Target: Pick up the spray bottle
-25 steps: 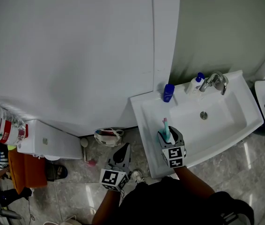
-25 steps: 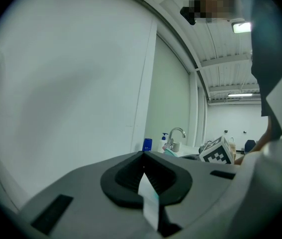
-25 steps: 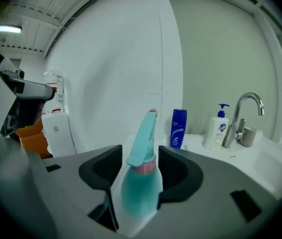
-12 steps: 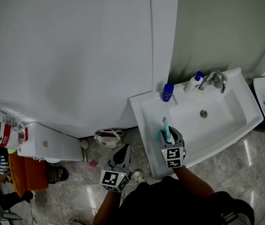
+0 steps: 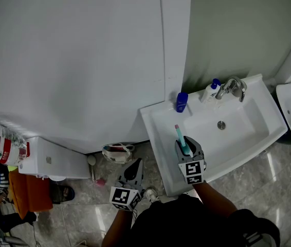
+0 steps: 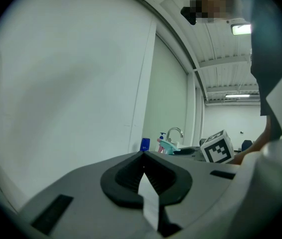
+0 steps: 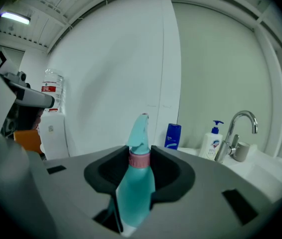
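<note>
Teal spray bottle (image 7: 137, 183) is standing in our right hand-held gripper (image 5: 185, 147), whose jaws have just been closing on it, over the sink (image 5: 248, 130). We are aiming for a firm, upright lift. Our left hand-held gripper (image 5: 134, 164) is hanging closed and empty.

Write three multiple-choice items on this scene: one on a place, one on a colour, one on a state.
1. Where does the dark blue bottle stand?
A) on the sink rim, beside the wall
B) on the floor
C) down in the basin

2. What colour is the body of the spray bottle?
A) yellow
B) teal
C) black

3. How is the right gripper?
A) open and empty
B) resting on the faucet
C) shut on the spray bottle

Key:
1 A, it stands at the rim's back left corner.
2 B, the body is teal under a pink collar.
3 C, its jaws have just been closing and the pads press the bottle's sides.
</note>
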